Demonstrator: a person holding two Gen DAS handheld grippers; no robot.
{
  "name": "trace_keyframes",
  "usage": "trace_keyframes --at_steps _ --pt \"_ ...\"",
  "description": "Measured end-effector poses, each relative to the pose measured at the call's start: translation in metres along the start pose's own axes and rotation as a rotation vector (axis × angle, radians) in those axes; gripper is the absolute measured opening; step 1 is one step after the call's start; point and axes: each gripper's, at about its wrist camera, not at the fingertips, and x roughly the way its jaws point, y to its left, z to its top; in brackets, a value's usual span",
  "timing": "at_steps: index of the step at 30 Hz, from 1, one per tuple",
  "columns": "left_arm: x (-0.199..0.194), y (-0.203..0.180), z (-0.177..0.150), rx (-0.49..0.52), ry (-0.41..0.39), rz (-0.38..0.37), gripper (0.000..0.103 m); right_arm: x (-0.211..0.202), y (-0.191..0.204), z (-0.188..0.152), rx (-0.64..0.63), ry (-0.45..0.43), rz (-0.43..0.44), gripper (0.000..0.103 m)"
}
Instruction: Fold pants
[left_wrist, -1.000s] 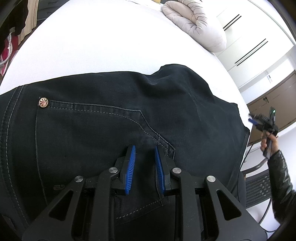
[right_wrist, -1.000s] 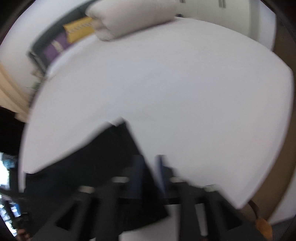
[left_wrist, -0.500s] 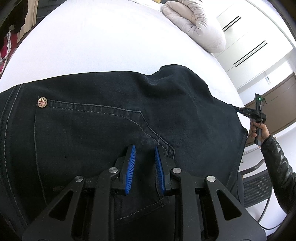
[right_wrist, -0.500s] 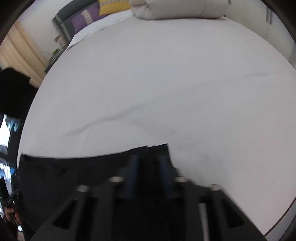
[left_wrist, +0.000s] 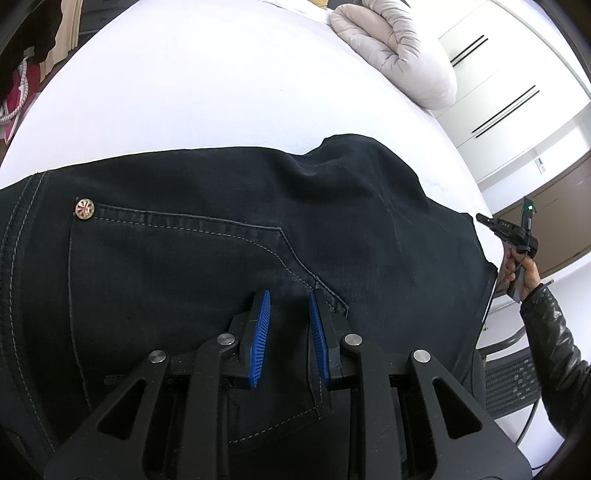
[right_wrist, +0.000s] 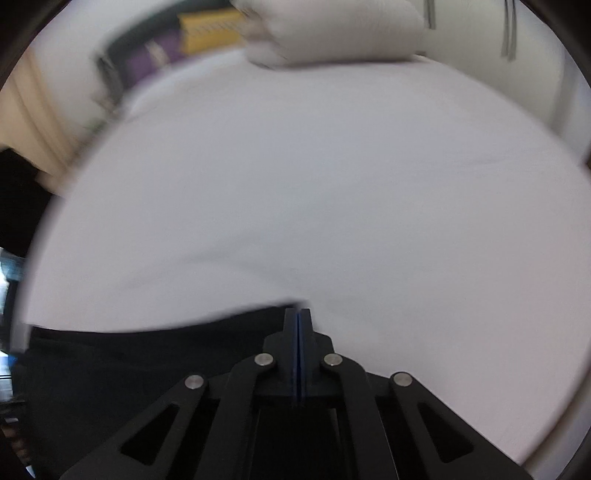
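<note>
Your left tongs (left_wrist: 289, 306) stand with blue pads parted above the back pocket (left_wrist: 177, 280) of the dark pants (left_wrist: 332, 206), which lie spread flat on the white bed (left_wrist: 221, 81). Your right tongs (right_wrist: 298, 317) are pressed together at the pants' far edge (right_wrist: 147, 354); whether cloth lies between the pads cannot be told. A rolled duvet (left_wrist: 399, 48) rests at the bed's far end.

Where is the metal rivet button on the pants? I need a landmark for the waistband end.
In the left wrist view, the rivet button sits at the left, on the back pocket's upper left corner, near the waistband seam.
</note>
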Motion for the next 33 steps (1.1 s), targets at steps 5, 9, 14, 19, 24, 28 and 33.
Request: trace_keyframes --at_steps 5,9,14,19,24,28,33 --pt "-0.001 0.002 0.000 -0.002 0.003 -0.007 0.021 0.005 0.008 0.012 -0.052 0.052 0.012 0.060" --pt "0.000 0.004 0.000 0.001 0.002 -0.010 0.021 0.032 0.028 0.017 -0.080 0.191 0.051 0.045" --pt "-0.001 0.005 0.001 -0.002 0.007 -0.014 0.021 0.035 0.046 -0.001 -0.140 0.181 -0.068 0.008" --pt "-0.002 0.000 0.003 0.001 0.005 0.003 0.021 0.026 0.059 -0.010 -0.176 0.124 -0.237 0.003" --pt "-0.002 0.000 0.001 0.010 -0.001 -0.006 0.021 0.032 0.050 -0.009 -0.060 0.093 -0.271 0.002" --pt "-0.005 0.003 -0.004 0.009 -0.024 -0.024 0.021 0.035 0.039 -0.007 0.008 0.060 -0.326 0.001" --pt "-0.006 0.005 -0.008 0.011 -0.041 -0.035 0.021 0.017 0.021 -0.002 0.107 -0.010 -0.377 0.000"
